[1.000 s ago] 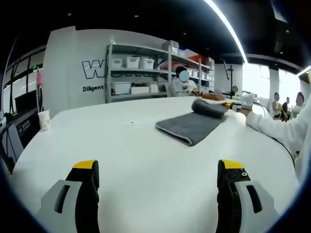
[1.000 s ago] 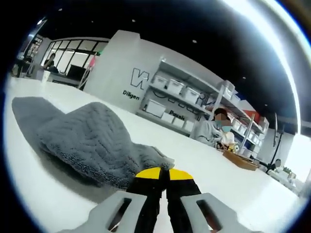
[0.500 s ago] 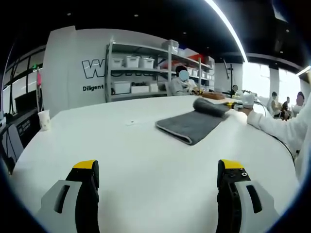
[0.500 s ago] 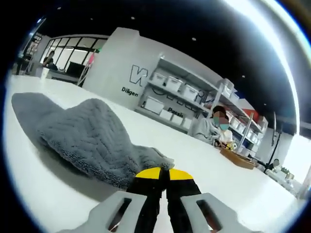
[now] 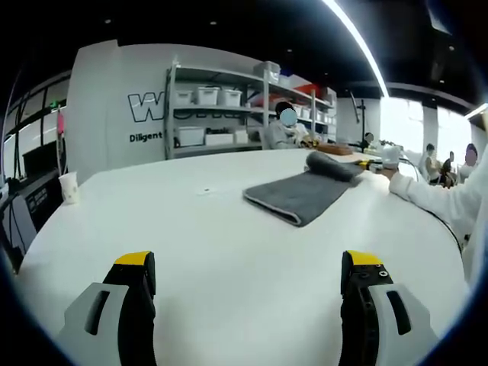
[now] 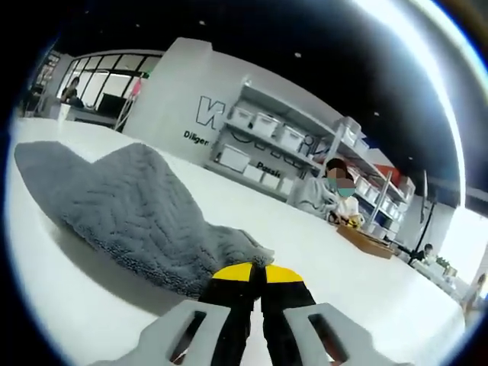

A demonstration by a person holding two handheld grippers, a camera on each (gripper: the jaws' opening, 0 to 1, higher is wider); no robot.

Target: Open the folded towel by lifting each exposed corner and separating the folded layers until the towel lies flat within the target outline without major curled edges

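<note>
Towel: grey towel [image 5: 301, 194] sits on the white table [image 5: 229, 252], well ahead of our left gripper [image 5: 248, 267] and off to its right; in the right gripper view the towel [image 6: 130, 210] fills the left half, running up to our jaw tips
Right gripper: right gripper [image 6: 252, 272] has its yellow-tipped jaws pressed together on a towel corner, and we've got that corner raised, with a shadow under the cloth beside it
Left gripper: jaws wide apart, holding nothing, hovering low over bare table
Progress: we judge this early going; one corner is pinched and lifted, but from the left gripper view the towel reads as a folded slab with a thick doubled near edge and a rolled hump at the far end
Left to do: peel the layers apart, spread it flat, smooth any curl; we can't make out a target outline
Long axis: in the left gripper view it runs from near-left to far-right, away from us, lifted end farthest
</note>
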